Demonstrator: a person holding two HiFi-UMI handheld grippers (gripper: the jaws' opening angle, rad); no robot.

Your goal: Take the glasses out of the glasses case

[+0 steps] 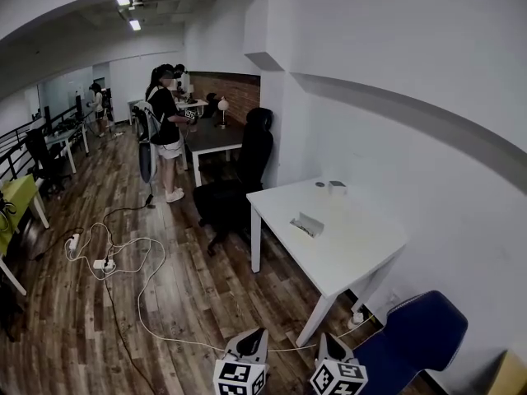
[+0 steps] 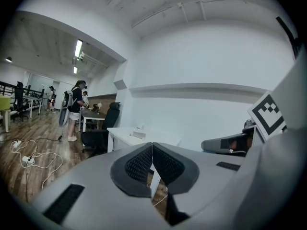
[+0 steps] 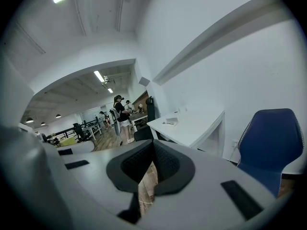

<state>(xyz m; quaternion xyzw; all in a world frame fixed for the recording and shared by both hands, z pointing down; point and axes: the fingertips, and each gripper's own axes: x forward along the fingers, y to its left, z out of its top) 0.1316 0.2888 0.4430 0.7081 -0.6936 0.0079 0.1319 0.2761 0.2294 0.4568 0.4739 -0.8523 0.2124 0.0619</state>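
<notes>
The glasses case point(image 1: 307, 224) is a small grey box lying on the white table point(image 1: 362, 253), near its middle. It shows small and far off in the left gripper view point(image 2: 138, 134) and the right gripper view point(image 3: 170, 121). I cannot see any glasses. Both grippers hang low at the bottom edge of the head view, well short of the table. My left gripper point(image 1: 252, 342) point(image 2: 152, 147) is shut with nothing between its pads. My right gripper point(image 1: 332, 349) point(image 3: 153, 145) is shut and holds nothing either.
Two small objects point(image 1: 329, 186) stand at the table's far end by the wall. A blue chair point(image 1: 420, 332) is at my right, a black office chair point(image 1: 247, 159) beyond the table. White cables point(image 1: 123, 257) trail over the wood floor. A person point(image 1: 165, 130) stands at a far desk.
</notes>
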